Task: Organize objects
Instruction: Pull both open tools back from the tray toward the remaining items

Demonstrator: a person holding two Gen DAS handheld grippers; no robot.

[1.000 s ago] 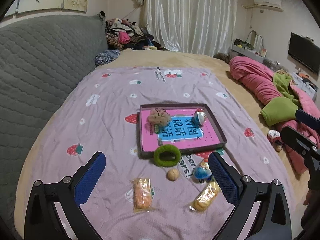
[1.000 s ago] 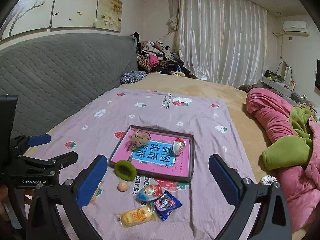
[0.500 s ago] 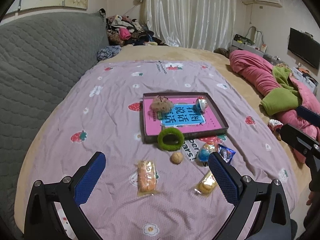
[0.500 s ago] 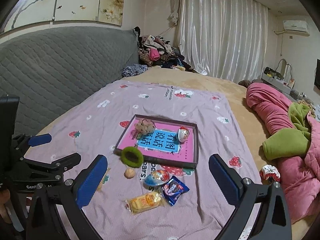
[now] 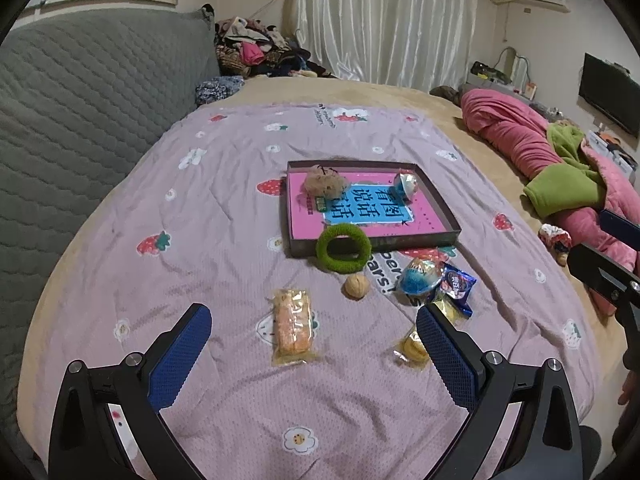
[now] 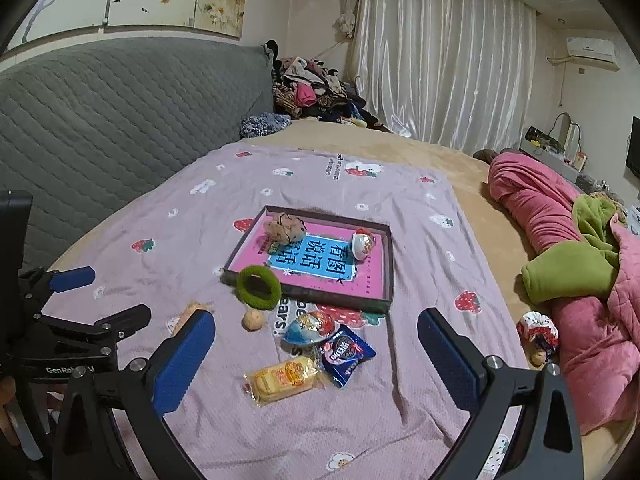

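A shallow dark tray (image 5: 438, 202) (image 6: 386, 252) with a pink and blue liner lies mid-bed, holding a beige scrunchie (image 5: 323, 182) (image 6: 285, 230) and a toy egg (image 5: 406, 185) (image 6: 363, 243). Against its near edge leans a green hair ring (image 5: 343, 248) (image 6: 258, 286). In front lie a walnut (image 5: 355, 287) (image 6: 254, 320), a blue foil egg (image 5: 418, 278) (image 6: 310, 327), a blue biscuit packet (image 5: 460, 286) (image 6: 347, 354), a yellow cake packet (image 6: 282, 378) and an orange cake packet (image 5: 292, 326). My left gripper (image 5: 314, 344) and right gripper (image 6: 316, 354) hover open above them, holding nothing.
The purple strawberry-print sheet (image 5: 192, 216) (image 6: 424, 216) covers the bed. A grey quilted headboard (image 5: 72, 92) rises at left. Pink and green bedding (image 5: 560, 168) (image 6: 580, 272) is heaped at right. Clothes (image 6: 316, 94) are piled at the far corner.
Both grippers have drawn back and risen, so the tray and snacks look smaller and farther. Both stay open. No object has moved.
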